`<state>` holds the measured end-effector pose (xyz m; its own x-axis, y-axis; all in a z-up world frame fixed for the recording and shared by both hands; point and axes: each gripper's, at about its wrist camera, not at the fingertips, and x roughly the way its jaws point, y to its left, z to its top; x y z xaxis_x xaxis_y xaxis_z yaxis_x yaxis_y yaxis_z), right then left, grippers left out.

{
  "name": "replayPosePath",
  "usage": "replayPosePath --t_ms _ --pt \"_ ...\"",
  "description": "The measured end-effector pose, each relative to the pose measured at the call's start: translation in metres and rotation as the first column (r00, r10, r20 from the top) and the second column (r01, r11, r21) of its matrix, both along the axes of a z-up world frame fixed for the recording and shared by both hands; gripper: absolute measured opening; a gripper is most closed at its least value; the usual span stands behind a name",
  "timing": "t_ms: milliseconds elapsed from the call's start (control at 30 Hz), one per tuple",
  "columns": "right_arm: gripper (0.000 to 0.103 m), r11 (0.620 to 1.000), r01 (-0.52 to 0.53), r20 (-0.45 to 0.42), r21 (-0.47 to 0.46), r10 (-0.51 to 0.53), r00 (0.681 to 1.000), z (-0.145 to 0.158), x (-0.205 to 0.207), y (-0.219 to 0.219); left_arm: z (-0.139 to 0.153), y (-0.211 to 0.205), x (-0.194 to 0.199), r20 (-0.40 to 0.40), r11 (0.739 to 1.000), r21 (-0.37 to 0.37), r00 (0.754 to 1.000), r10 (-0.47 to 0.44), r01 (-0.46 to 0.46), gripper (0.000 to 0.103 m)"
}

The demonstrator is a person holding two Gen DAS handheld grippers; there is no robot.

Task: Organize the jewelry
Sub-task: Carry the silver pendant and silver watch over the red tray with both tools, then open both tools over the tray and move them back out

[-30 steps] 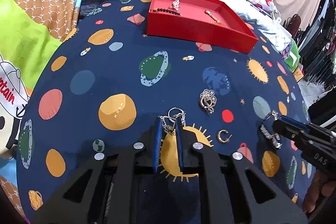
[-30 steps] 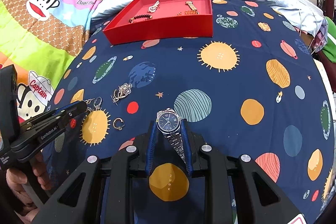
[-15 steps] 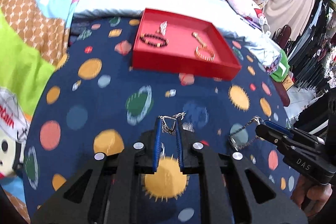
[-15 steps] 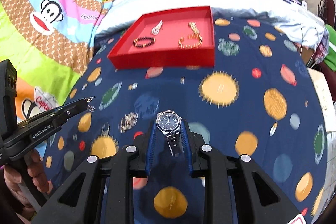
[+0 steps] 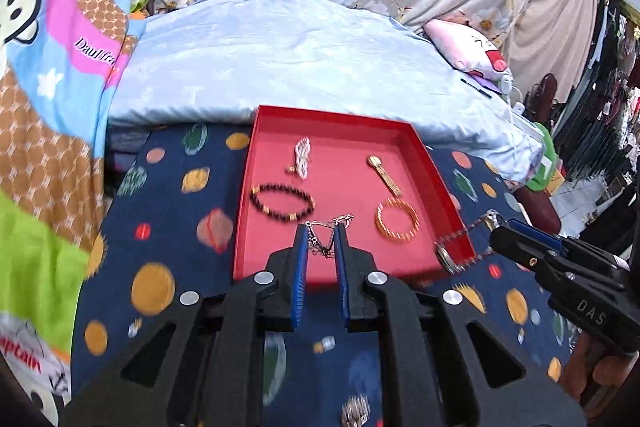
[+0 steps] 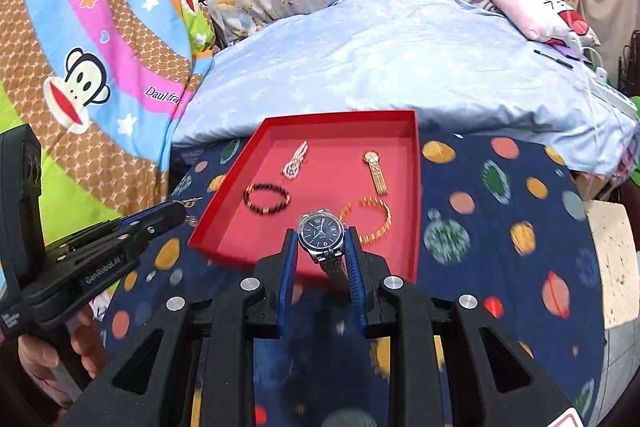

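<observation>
1. Left gripper (image 5: 322, 231) clenched on a silver chain (image 5: 325, 242), over the red tray's (image 5: 436, 187) near edge.
2. Right gripper (image 6: 322, 241) grasps a blue-faced watch (image 6: 322, 231), above the tray's near right corner.

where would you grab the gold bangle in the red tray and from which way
Take the gold bangle across one stretch of its rim, from straight above. It lies flat on the floor of the red tray, so only the band's thin edge offers a pinch: one finger inside the ring, one outside. The side away from the nearby tray wall looks roomiest.
</observation>
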<state>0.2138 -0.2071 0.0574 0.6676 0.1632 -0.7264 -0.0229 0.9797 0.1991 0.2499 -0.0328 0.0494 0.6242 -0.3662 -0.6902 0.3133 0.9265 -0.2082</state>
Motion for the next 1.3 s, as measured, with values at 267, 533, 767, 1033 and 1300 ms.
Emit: replayPosePath --t_ms 267,533,767,1033,1300 --pt "0.023 1.0 -0.023 -0.091 0.002 0.023 0.996 -0.042 0.042 0.011 -0.034 -0.011 0.038 -0.057 0.999 0.034 0.998 0.015 -0.013 0.012" --pt "0.023 0.998 -0.055 -0.13 0.003 0.055 0.99 -0.067 0.055 0.022 -0.056 -0.012 0.051 -0.099 0.998 0.047 0.994 0.034 -0.029 0.013" --pt "0.024 0.999 -0.037 -0.099 -0.002 0.037 0.994 -0.057 0.05 0.021 -0.054 -0.001 0.052 -0.093 0.995 0.036 0.991 0.097 -0.094 0.046" --pt "0.026 1.0 0.01 -0.086 0.002 -0.01 0.996 -0.039 0.003 0.003 -0.035 0.025 0.021 -0.074 0.992 0.024 0.99 0.123 -0.121 0.046" --pt "0.026 1.0 -0.006 -0.116 -0.024 0.003 0.993 -0.042 -0.061 0.011 -0.046 0.043 -0.039 -0.1 0.99 0.082 0.988 0.121 -0.112 0.046"
